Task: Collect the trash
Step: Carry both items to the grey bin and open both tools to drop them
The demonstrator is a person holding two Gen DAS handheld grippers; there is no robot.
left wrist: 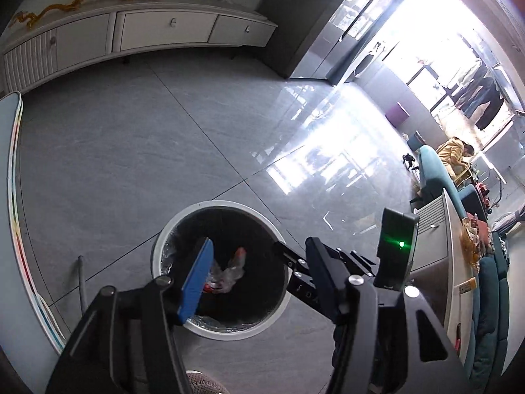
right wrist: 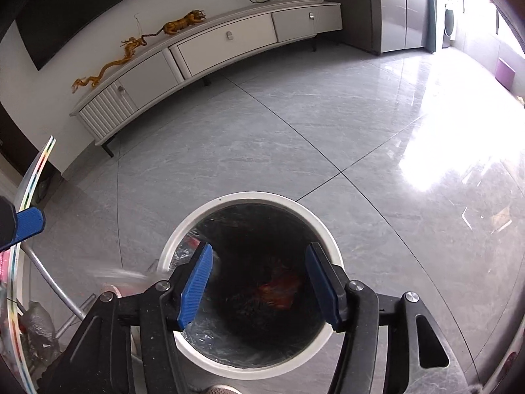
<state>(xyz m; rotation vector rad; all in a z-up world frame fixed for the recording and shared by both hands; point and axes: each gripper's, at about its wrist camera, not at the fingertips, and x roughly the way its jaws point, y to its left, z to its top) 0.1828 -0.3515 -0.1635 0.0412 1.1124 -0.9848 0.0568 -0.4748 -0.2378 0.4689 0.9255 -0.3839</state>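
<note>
A round white trash bin (left wrist: 210,328) with a black liner stands on the grey floor. It also shows in the right wrist view (right wrist: 229,198). Inside lies a crumpled clear plastic bottle (left wrist: 229,272) with a red cap. A red-orange wrapper (right wrist: 279,290) lies deep in the bin. My left gripper (left wrist: 259,272) is open and empty above the bin. My right gripper (right wrist: 259,282) is open and empty above the bin mouth. The right gripper's body (left wrist: 397,249) shows beside my left one.
A long white TV cabinet (right wrist: 226,39) with golden dragon and tiger figures (right wrist: 183,24) stands against the far wall. A round table edge (left wrist: 13,197) with a coloured rim is at left, metal legs (right wrist: 49,282) below it. A sofa (left wrist: 485,282) and a low table stand at right.
</note>
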